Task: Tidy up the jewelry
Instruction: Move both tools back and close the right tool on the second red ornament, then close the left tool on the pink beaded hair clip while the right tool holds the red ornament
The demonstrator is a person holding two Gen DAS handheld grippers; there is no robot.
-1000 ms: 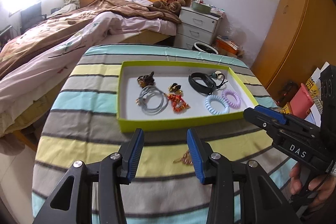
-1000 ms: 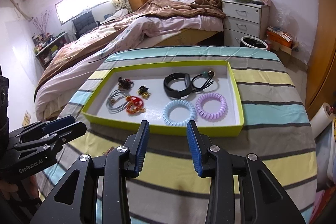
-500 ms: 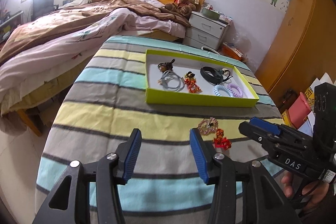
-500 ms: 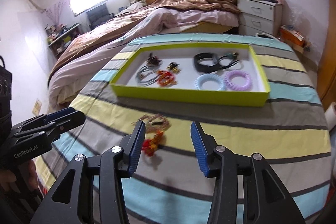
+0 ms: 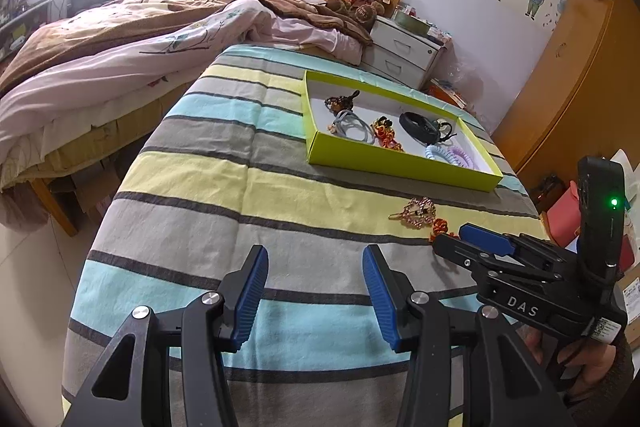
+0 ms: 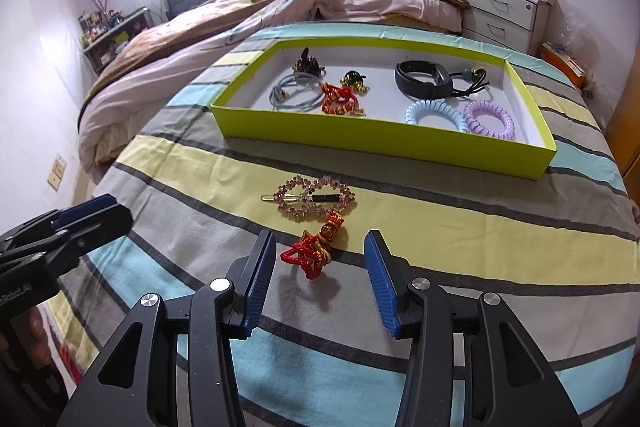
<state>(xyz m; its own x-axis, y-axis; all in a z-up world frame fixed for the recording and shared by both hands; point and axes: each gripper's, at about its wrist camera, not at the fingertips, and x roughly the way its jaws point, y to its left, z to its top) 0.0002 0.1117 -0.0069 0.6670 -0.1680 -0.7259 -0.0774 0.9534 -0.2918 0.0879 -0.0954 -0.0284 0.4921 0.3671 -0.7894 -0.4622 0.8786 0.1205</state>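
A red knotted cord charm (image 6: 316, 251) lies on the striped cloth just ahead of my right gripper (image 6: 320, 267), which is open, its blue pads apart on either side and not touching it. Beyond the charm lies a pink beaded hair clip (image 6: 308, 197). Farther back, the lime-green tray (image 6: 380, 141) holds a black band (image 6: 424, 79), blue (image 6: 434, 113) and purple (image 6: 488, 119) coil ties, grey cords (image 6: 296, 93) and a red cord piece (image 6: 340, 101). My left gripper (image 5: 314, 283) is open over bare cloth, left of the hair clip (image 5: 416, 213) and the tray (image 5: 400, 165).
The striped table cloth (image 5: 240, 187) drops off at the left and near edges. A bed (image 5: 140, 39) stands left and behind, a white nightstand (image 5: 404, 51) at the back, a wooden wardrobe (image 5: 580, 87) on the right. A hand (image 5: 592, 367) holds the right gripper.
Both grippers have drawn back from the tray and sunk toward the cloth. The hair clip and red charm have come into view, and both pairs of jaws stand wider than at first.
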